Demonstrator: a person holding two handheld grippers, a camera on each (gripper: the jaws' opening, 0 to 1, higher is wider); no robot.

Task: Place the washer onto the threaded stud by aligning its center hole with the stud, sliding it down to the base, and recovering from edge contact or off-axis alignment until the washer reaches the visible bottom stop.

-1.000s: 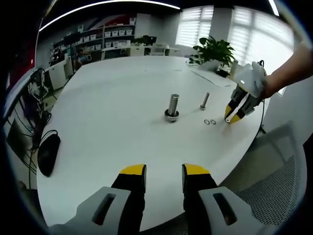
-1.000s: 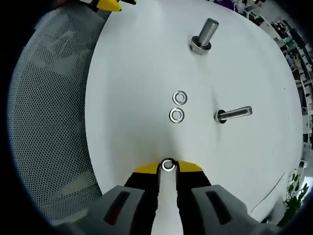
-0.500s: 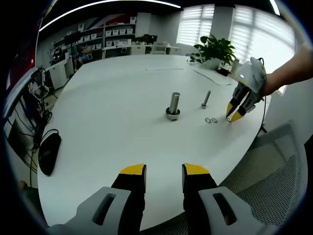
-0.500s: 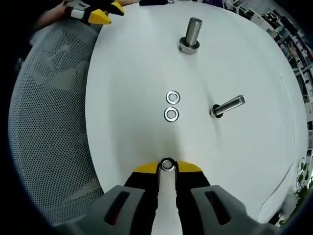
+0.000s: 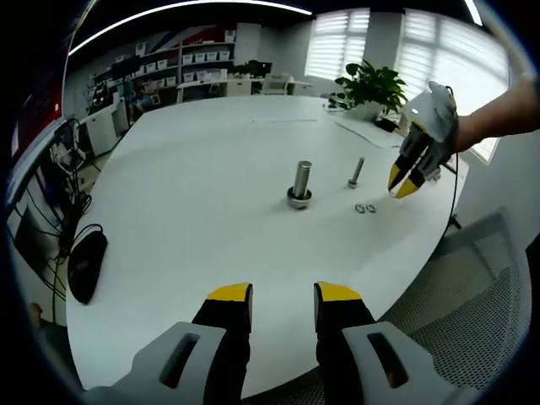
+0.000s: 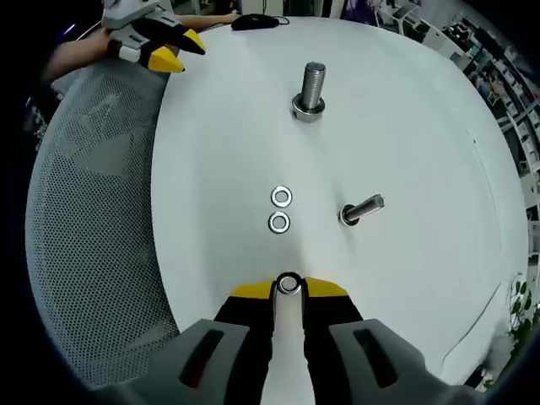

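Note:
A large threaded stud [image 6: 310,89] stands upright on the white table [image 6: 405,152], also visible as the stud [image 5: 299,184] in the left gripper view. A thinner bolt [image 6: 362,210] stands to its right. Two loose washers [image 6: 280,209] lie flat between the studs and my right gripper [image 6: 289,287], which is shut on a small metal washer [image 6: 289,284] held at its yellow tips above the table. In the left gripper view that right gripper [image 5: 402,181] hovers above the washers [image 5: 364,208]. My left gripper [image 5: 283,295] hangs open over the near table edge, holding nothing.
A black mouse [image 5: 83,263] with cables lies at the table's left edge. A mesh chair [image 6: 93,228] stands by the table's edge. A potted plant [image 5: 369,87] sits at the far side. A person's hand holds the left gripper [image 6: 152,38].
My right gripper has lifted with the washer, rising above the table and drawing back a little from the studs. The left gripper has stayed put.

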